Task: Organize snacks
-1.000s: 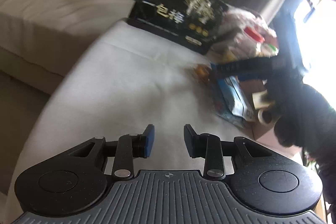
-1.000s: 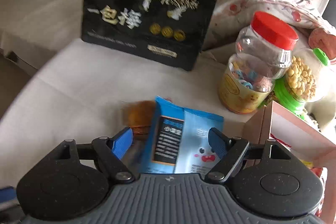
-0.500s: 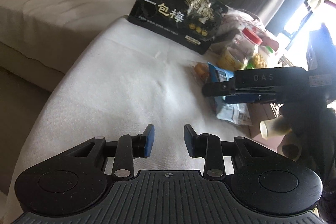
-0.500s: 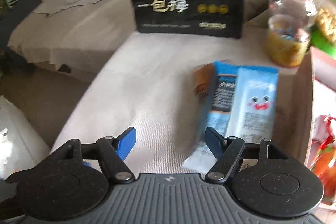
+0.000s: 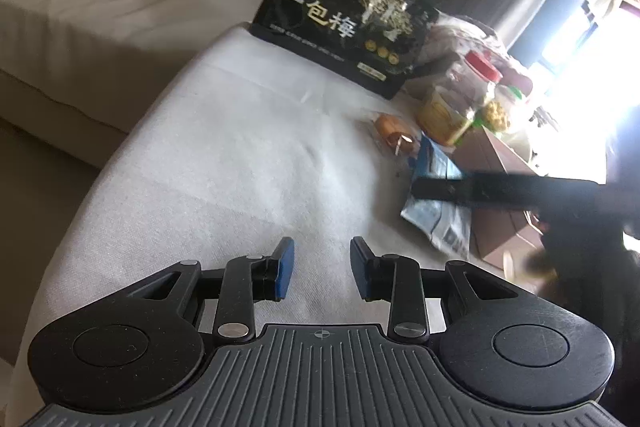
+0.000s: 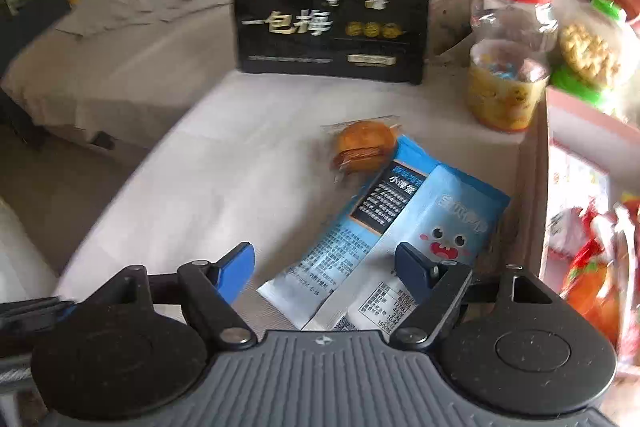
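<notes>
Hovering nearest, the left gripper holds nothing, its fingers slightly parted over the white cloth; the right gripper is opening wide, empty, above the blue snack packet lying flat; farther off lies a wrapped bun, then the black bag standing upright

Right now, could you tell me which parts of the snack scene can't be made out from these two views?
- Cardboard box, right wrist view: cut off by the right edge; contents blurred.
- Blue snack packet, right wrist view: near end hidden behind the right gripper, whose fingers are opening, empty.
- Red-lidded jar, left wrist view: label washed out by window glare.
- Left wrist view: the right gripper's bar crosses the packet.
</notes>
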`<state>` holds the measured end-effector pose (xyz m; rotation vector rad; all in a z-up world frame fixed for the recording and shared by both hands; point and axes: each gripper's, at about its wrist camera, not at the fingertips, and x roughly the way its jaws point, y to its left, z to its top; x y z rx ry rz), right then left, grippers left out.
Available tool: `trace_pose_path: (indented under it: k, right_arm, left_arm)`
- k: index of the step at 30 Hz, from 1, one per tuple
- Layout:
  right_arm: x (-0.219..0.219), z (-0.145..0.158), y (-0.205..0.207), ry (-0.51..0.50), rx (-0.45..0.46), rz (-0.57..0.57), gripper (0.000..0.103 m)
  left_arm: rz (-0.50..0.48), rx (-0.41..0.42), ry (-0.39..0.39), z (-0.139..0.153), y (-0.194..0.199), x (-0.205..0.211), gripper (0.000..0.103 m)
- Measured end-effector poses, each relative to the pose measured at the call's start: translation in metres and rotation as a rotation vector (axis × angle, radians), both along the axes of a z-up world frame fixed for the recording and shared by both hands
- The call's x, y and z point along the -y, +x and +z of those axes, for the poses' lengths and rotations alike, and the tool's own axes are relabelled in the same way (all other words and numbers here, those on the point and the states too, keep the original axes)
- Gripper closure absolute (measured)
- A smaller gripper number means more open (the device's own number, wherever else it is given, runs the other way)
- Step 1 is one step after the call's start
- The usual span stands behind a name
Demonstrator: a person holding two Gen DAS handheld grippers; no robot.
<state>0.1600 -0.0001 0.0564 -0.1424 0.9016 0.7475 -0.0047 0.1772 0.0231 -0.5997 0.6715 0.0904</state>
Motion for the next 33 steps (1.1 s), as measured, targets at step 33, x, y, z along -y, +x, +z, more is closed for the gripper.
trace_pose_path:
  k: [33]
  right_arm:
    - [-0.062,0.010,0.013,-0.078,-0.134,0.209,0.035]
  left_arm:
    - [-0.032,-0.023,0.063,0.007,-0.001,0.012,0.068]
